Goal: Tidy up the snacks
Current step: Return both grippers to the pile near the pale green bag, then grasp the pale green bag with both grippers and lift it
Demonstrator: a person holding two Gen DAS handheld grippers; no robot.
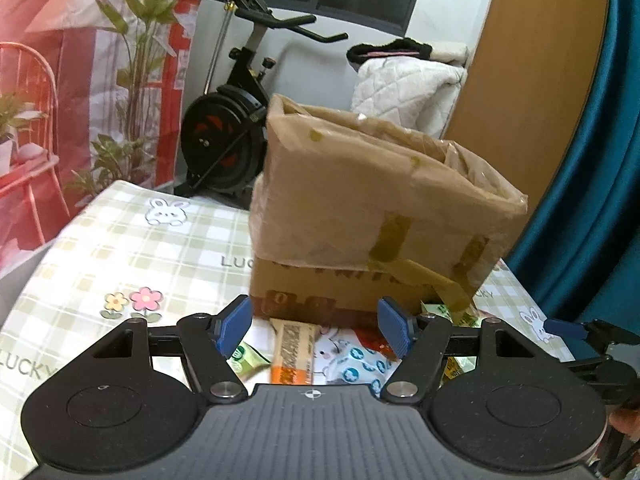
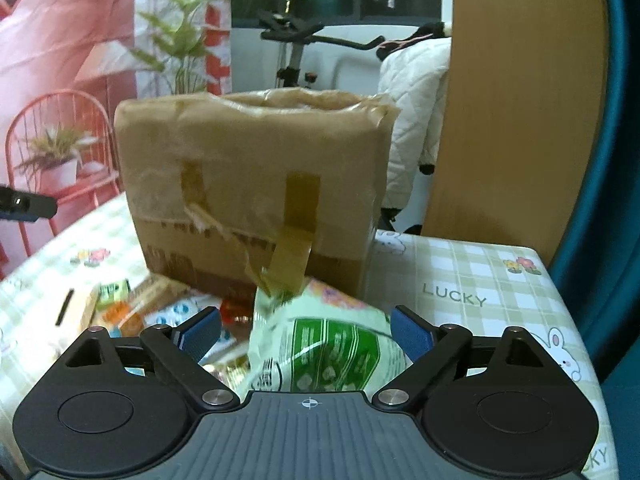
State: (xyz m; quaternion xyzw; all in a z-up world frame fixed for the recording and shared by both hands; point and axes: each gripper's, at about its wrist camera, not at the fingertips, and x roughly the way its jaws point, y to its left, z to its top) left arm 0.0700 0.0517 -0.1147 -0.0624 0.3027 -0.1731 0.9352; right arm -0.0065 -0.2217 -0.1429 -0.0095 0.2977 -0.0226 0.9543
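A tall cardboard box point(image 1: 360, 208) patched with brown tape stands open-topped on the checked tablecloth point(image 1: 132, 248). Several snack packets lie at its foot. My left gripper point(image 1: 314, 328) is open just above an orange-brown bar point(image 1: 294, 350) and a white-and-blue packet point(image 1: 352, 364), touching neither. In the right wrist view the same box point(image 2: 256, 184) fills the middle. My right gripper point(image 2: 306, 334) is open around a green-and-white snack bag point(image 2: 320, 344). That bag sits close against the right pad and clear of the left pad.
More small packets point(image 2: 116, 304) lie left of the bag by the box. The table's right edge point(image 2: 560, 304) meets a teal curtain and a wooden panel. An exercise bike point(image 1: 228, 136) and a white quilted blanket point(image 1: 404, 88) stand behind the table.
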